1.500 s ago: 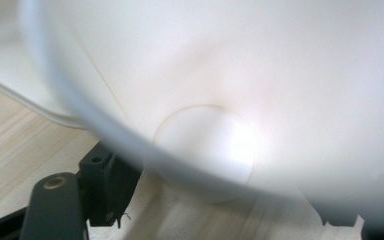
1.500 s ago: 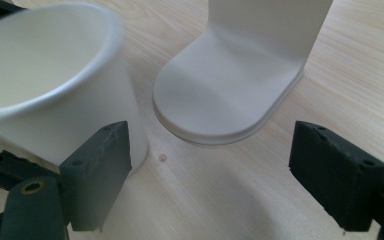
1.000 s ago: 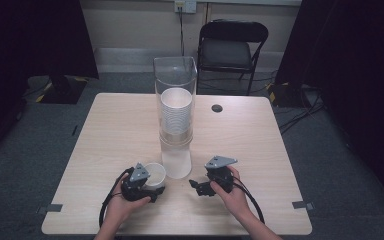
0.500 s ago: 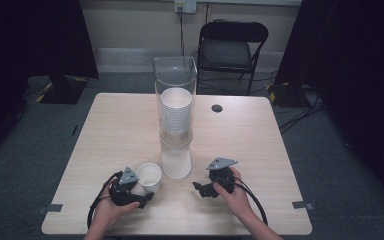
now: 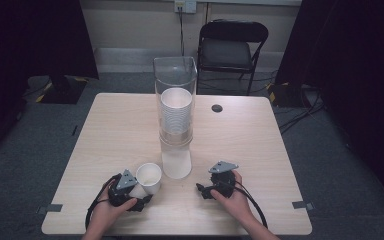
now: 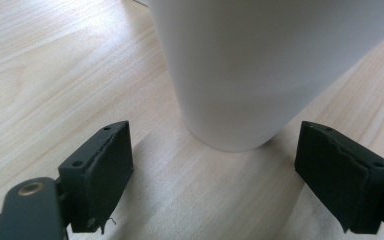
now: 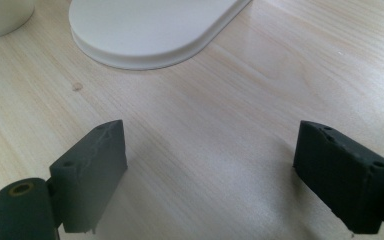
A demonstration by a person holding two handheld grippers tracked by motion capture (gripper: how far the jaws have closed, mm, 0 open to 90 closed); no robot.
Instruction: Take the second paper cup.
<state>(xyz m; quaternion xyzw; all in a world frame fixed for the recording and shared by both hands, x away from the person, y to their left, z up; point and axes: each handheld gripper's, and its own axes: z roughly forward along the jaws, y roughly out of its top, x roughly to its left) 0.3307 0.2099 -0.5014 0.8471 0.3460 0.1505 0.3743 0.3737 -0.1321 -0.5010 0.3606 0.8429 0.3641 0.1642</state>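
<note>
1. Nearest, at the front edge of the tabletop (image 5: 105, 125), the left hand-held gripper (image 5: 141, 199) lies in the person's left hand (image 5: 105, 212), in front of and left of the dispenser base (image 5: 176, 164). Its jaws have just been opening and now stand wide apart; the left gripper view shows the pads (image 6: 105, 175) clear of the paper cup (image 6: 260, 65), which stands on bare wood just ahead of them, not between them.
2. Right of that base, the right hand-held gripper (image 5: 204, 191) rests under the right hand (image 5: 232, 197). Its jaws have also just been opening and stand wide apart with nothing between them; in the right gripper view bare wood lies between the pads (image 7: 95, 170), and the flat white rounded foot (image 7: 150, 30) of the dispenser lies a little ahead.
3. The single paper cup (image 5: 149, 177) stands upright, mouth up, just left of the dispenser base and just beyond the left hand-held gripper.
4. Between the two hand-held grippers, directly in front of the base, is a strip of open wood.
5. Behind the base, the clear dispenser tube (image 5: 175, 85) rises with a stack of white cups (image 5: 176, 112) inside.
6. Left and right of the tube, the tabletop is open out to both side edges; a small dark disc (image 5: 217, 108) lies right of the tube, near the far edge.
7. Farther back, beyond the tube, a black folding chair (image 5: 232, 47) stands on the grey floor.
</note>
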